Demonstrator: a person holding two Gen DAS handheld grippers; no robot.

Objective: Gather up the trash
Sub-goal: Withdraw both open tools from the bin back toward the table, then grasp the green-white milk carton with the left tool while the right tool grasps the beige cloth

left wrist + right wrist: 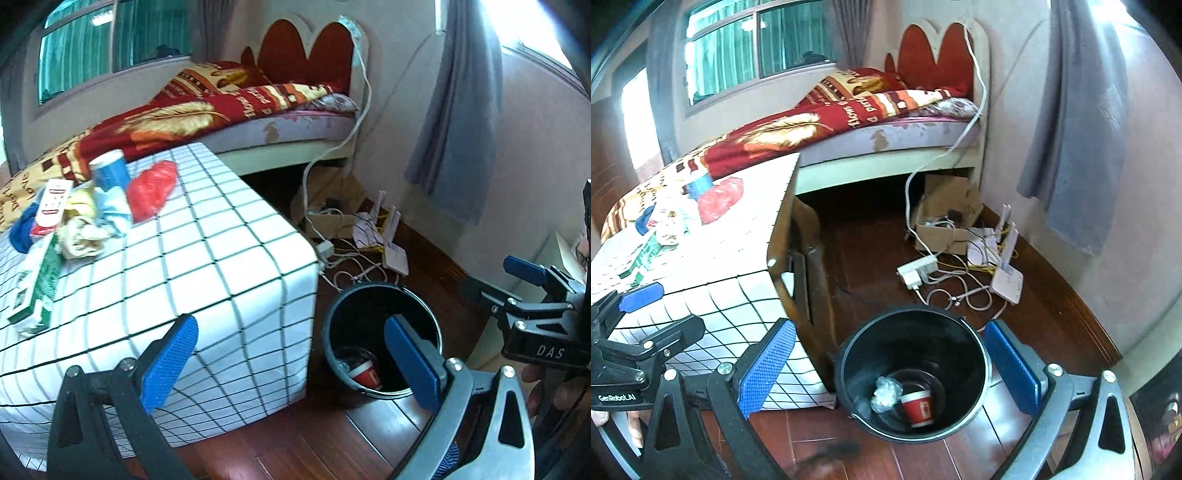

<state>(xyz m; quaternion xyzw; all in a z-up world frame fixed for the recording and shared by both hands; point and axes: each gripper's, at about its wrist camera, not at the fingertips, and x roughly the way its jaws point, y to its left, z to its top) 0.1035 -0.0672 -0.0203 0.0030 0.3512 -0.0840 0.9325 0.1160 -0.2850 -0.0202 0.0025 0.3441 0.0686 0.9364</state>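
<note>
Bin [846, 365], lower centre: holds red cup [916, 406] and what looks like crumpled plastic [885, 393].
Table [221, 258], left: litter pile [92, 206] uncollected.
Left gripper [291, 358], right gripper [890, 369]: spread wide, empty.
Task early.

One black bin [912, 373] stands on the floor, with one red cup [918, 406] and one clear wad [885, 393] inside. On the table [221, 266]: one blue cup [109, 170], one red bag [151, 190], two cartons, and a crumpled heap I can't count. Two grippers, both empty.
</note>
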